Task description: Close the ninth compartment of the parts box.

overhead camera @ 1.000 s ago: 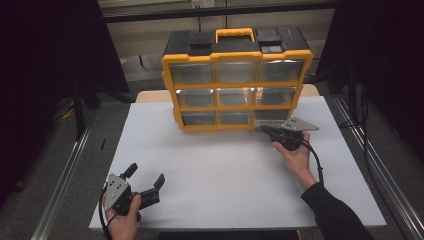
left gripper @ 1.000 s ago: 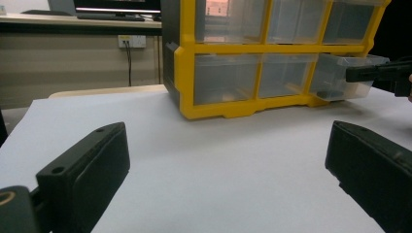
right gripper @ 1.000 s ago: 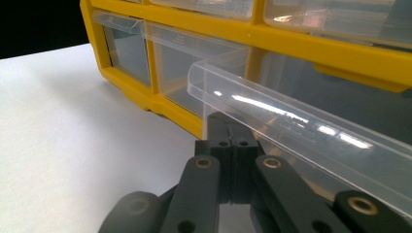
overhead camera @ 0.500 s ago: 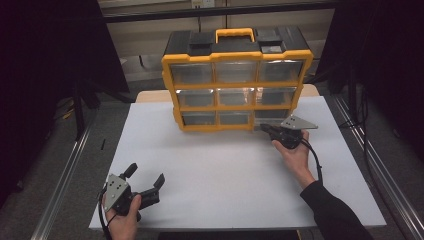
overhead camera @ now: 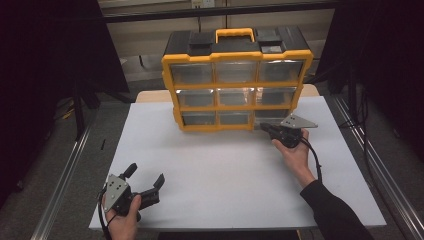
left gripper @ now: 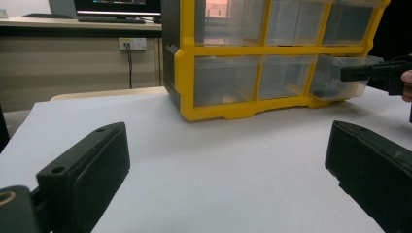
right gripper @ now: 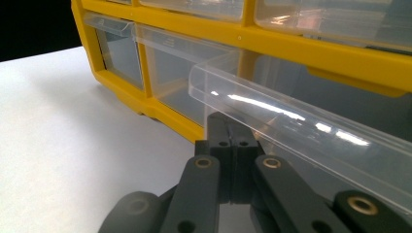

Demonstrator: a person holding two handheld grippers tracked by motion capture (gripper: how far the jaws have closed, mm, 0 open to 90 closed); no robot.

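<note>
Pulling a clear plastic drawer [right gripper: 296, 131] by its thin front lip, with the right gripper [right gripper: 230, 133] closed tight on that lip from below. Sits in the bottom row at the right end of the yellow-and-black plastic drawer cabinet [overhead camera: 237, 86], drawn partly out of its slot toward the near side. Looks empty, as far as can be told through the clear wall.

Main risk: slipping off. Narrow, smooth, curved lip, held only at the very tips of the jaws; any tug angled downward or sideways likely to strip the grip and leave the drawer half out.

Second risk: dragging the whole cabinet forward across the white table [overhead camera: 225, 170]. Nothing bracing it: left gripper [overhead camera: 146, 176] well in front of the cabinet and off to its left, jaws wide open, holding nothing. A drawer jamming in its rails would pass the pull straight to the frame.

Third risk: drawing too far. Past the end of the slot, likely to tip down on the jaws and fall onto the table just in front of the cabinet.

Safest course, by this judgement: pulling straight out and level, slowly, stopping short of the end of the slot.
</note>
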